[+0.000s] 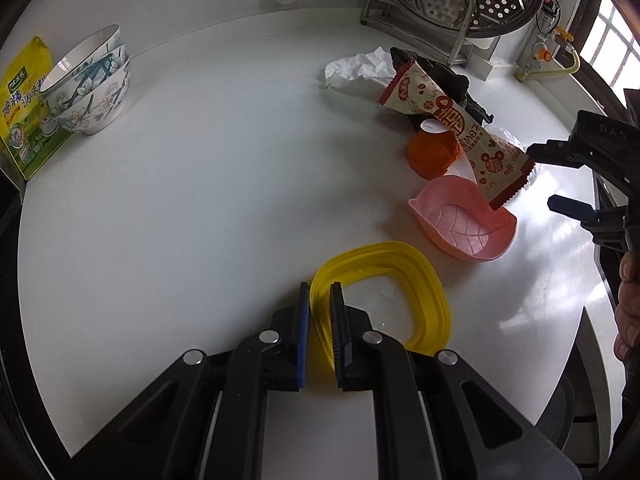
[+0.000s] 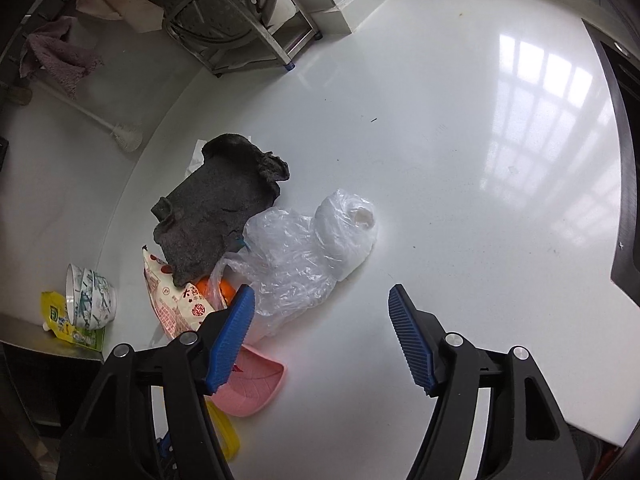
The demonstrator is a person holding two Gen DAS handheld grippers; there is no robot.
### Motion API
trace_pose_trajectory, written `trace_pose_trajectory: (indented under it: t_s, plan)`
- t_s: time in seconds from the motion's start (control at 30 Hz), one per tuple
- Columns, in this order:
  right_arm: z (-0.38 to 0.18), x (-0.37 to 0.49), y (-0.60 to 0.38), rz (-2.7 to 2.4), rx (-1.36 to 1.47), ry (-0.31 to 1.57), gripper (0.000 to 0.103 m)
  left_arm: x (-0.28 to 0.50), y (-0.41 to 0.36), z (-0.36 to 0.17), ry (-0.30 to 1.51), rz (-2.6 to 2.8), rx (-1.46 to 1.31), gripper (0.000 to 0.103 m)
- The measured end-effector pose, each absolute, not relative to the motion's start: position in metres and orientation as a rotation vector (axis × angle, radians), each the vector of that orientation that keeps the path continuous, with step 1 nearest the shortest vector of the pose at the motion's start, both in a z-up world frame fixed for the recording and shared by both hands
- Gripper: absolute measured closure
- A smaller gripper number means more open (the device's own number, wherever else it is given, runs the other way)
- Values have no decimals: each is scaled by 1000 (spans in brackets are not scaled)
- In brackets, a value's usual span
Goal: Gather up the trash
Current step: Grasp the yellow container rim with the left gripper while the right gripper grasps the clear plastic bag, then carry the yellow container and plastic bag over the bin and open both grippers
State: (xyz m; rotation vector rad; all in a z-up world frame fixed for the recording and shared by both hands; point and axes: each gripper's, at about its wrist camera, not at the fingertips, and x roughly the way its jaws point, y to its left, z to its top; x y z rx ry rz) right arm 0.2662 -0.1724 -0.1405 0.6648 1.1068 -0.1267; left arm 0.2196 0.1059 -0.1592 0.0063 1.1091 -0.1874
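So the left hand-held gripper [image 1: 320, 300] is pinched nearly closed on one wall of that yellow plastic tray [image 1: 380, 300], which sits on the white bench [image 1: 200, 200] near the front edge. One pad is inside the rim, one outside, so I'd call it gripped. The right hand-held gripper [image 2: 320, 312] is spread wide with nothing between its jaws, hanging over the trash pile.

The pile itself is a bit further back: a red-and-cream snack wrapper [image 1: 452, 120] draped over an orange cup [image 1: 432, 152] and dipping into the pink leaf-shaped dish [image 1: 464, 220], a dark grey rag [image 2: 220, 208] behind them, a crumpled white tissue [image 1: 360, 66] past that, and a clear plastic bag [image 2: 308, 248] bunched up just beside the rag.

What I'd worry about from here:

- The yellow tray looks thin and bendy, and it's only held by one wall. Lift it fast and it'll probably flex or twist out of the pads.
- The right one looks lined up for the plastic bag. That stuff is slippery and floppy, so the pads may close on a loose fold and slip off, or drag the wrapper along with it.
- The wrapper rests on both the cup and the pink dish, so pulling it could tip the cup or shove the dish.
- The stacked bowls [image 1: 92, 84] and yellow packet [image 1: 24, 112] are well off to the side, probably safe.
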Motion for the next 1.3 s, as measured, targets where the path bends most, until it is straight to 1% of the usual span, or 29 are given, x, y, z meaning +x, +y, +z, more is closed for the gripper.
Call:
trace_pose_trajectory:
  t_s: [0.2, 0.3, 0.37, 0.4, 0.5, 0.6, 0.67, 0.73, 0.77, 1.07, 1.3]
  plan:
    - [-154, 283, -168, -200, 693, 1150, 36, 224, 107, -160, 1108, -223, 24, 93]
    - [-156, 286, -163, -216, 664, 1154, 37, 226, 108, -160, 1106, -236, 27, 93]
    - [-156, 287, -161, -214, 650, 1155, 38, 228, 108, -160, 1106, -244, 25, 93]
    - [-156, 287, -160, -210, 651, 1152, 50, 228, 109, -160, 1107, -247, 23, 93]
    - [-156, 285, -159, -205, 632, 1154, 71, 229, 110, -160, 1108, -253, 20, 93]
    - [-150, 282, -159, -212, 604, 1136, 82, 230, 112, -160, 1112, -260, 13, 94]
    - [-146, 277, -160, -217, 591, 1120, 85, 231, 114, -159, 1112, -262, 8, 95]
    - [-142, 272, -163, -221, 583, 1103, 87, 231, 117, -158, 1112, -261, 1, 96]
    - [-139, 268, -164, -223, 582, 1096, 87, 232, 118, -157, 1111, -259, 0, 98]
    - [-123, 226, -180, -238, 589, 1054, 88, 225, 127, -141, 1080, -233, -2, 98]
    - [-106, 175, -186, -222, 568, 1018, 88, 206, 127, -124, 1049, -223, -5, 98]
